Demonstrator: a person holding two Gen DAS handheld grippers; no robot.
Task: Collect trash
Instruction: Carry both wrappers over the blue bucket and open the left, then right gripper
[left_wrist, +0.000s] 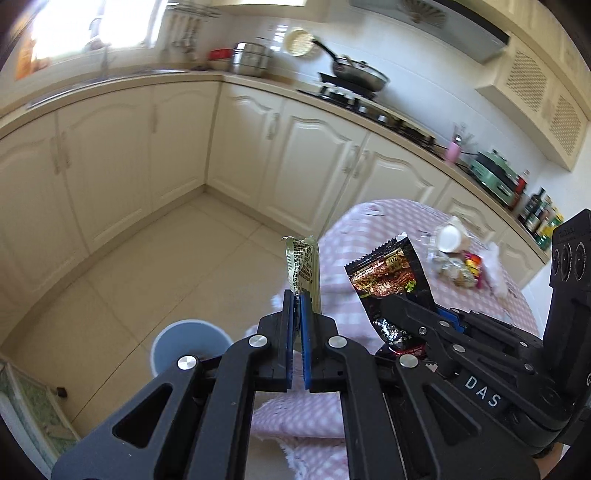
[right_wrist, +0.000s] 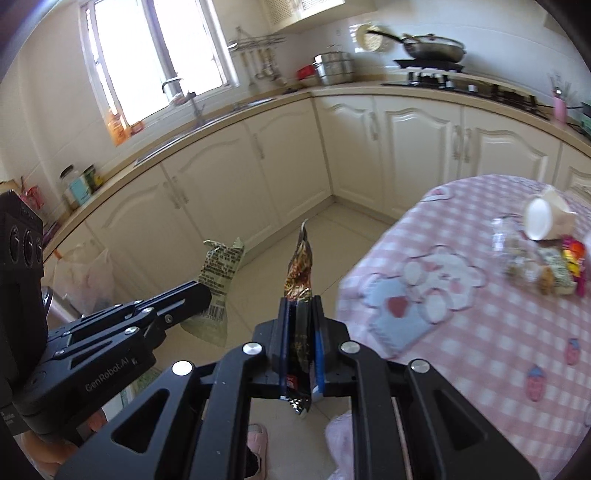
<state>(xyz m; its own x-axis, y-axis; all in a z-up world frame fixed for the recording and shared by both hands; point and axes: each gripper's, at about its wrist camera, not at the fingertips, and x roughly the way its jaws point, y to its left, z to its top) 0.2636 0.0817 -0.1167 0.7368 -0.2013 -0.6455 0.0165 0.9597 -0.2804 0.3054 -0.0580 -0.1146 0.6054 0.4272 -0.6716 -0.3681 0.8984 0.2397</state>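
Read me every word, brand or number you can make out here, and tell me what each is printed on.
"DAS": on the right gripper's body, left wrist view.
"GenRobot.AI": on the left gripper's body, right wrist view.
"20", seen upside down: on the dark snack wrapper.
Green wrapper: dense print and a barcode, too small to read.
Trash pile on the table: labels blurred.
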